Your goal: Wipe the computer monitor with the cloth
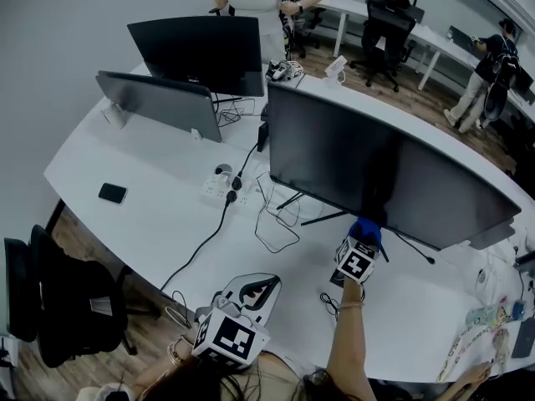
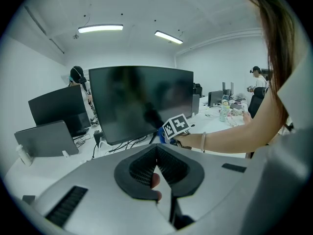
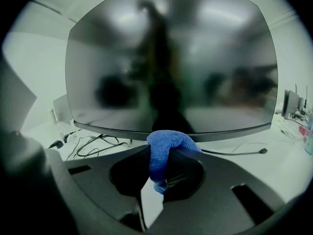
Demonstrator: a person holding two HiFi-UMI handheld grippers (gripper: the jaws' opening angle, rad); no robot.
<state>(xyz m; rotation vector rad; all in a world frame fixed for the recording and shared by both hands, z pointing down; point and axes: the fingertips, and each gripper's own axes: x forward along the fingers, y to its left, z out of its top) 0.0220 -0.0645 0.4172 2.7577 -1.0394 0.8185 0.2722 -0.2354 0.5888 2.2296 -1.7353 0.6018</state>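
I'm pinching the cloth [image 3: 166, 143] in the right gripper [image 3: 161, 156] near six o'clock of the monitor [image 3: 171, 58], judging the wiping barely begun; the left gripper [image 2: 157, 153] is idling, pressed together.

Dim, cool-toned; ceiling strip lights [image 2: 100, 28] overhead; fisheye edges; blurred screen reflections.

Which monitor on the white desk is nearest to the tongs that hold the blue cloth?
The wide curved monitor in front: the right tongs hold the blue cloth at its lower edge. The two smaller monitors stand farther back, to the left.
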